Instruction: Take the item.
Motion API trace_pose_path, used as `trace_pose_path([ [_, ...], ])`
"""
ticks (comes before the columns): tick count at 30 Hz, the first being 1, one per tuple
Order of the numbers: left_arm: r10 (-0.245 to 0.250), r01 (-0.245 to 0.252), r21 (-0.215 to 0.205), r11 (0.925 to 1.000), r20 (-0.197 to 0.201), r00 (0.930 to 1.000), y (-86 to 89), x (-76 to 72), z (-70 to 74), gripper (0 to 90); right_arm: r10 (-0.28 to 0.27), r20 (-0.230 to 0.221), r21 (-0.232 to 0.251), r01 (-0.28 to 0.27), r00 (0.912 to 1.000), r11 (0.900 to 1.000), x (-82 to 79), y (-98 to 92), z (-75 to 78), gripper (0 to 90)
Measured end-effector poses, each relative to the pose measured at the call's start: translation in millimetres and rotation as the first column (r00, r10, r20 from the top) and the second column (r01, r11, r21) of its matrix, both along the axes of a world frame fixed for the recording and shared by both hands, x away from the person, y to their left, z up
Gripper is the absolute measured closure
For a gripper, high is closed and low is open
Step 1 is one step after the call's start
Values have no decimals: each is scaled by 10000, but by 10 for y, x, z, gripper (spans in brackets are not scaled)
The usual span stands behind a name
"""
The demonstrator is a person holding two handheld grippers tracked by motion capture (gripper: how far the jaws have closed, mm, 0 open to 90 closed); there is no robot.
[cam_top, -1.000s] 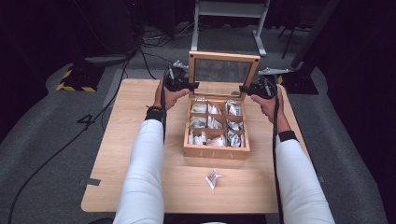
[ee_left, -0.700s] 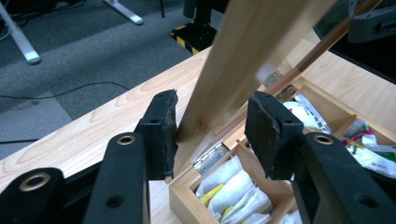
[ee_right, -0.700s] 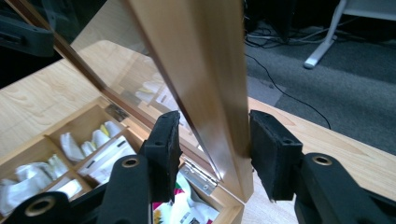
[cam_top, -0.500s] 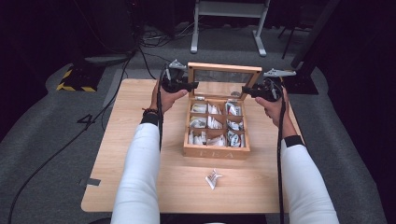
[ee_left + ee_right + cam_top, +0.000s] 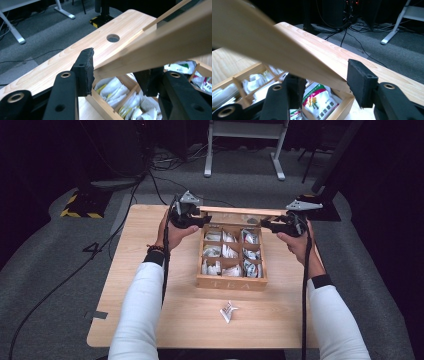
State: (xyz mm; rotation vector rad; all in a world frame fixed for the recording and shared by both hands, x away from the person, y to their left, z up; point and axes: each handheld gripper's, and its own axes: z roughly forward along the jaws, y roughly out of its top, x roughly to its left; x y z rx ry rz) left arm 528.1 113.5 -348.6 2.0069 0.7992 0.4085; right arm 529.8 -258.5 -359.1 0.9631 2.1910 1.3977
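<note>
A wooden tea box (image 5: 231,282) with several compartments of tea bags (image 5: 227,252) sits mid-table. Its hinged lid (image 5: 235,211) leans over the far row, seen nearly edge-on. My left gripper (image 5: 202,220) is shut on the lid's left end. In the left gripper view the lid frame (image 5: 162,42) runs between my jaws (image 5: 116,75), above the bags. My right gripper (image 5: 267,225) holds the lid's right end. Its jaws (image 5: 325,82) have just been opening a little, with the lid (image 5: 262,45) between them and one pad (image 5: 362,82) against the corner.
A loose tea bag (image 5: 228,311) lies on the wooden table (image 5: 150,295) in front of the box. The tabletop has a round hole (image 5: 113,38) near its far edge. Cables, a white desk frame (image 5: 240,130) and a black stand base (image 5: 80,205) are on the floor beyond.
The lid stood upright a second ago and has tipped down, now showing almost edge-on. Both hands have shifted with it, still at its two ends.
</note>
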Motion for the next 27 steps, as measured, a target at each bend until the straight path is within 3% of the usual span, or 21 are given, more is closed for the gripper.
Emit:
trace_pose_path([
  [7,-34,33,126,9999,89,10000,11,-133,18,513,110,108,109,-111,9999,9999,-128,-16,24,446],
  [15,-187,182,609,9980,66,9998,0,-251,5,500,211,153,-283,-207,9997,9994,-244,-1,6,395],
  [27,-303,291,872,9958,134,9994,-7,-401,-6,475,249,265,-599,-233,9993,9979,-380,-1,-20,361],
])
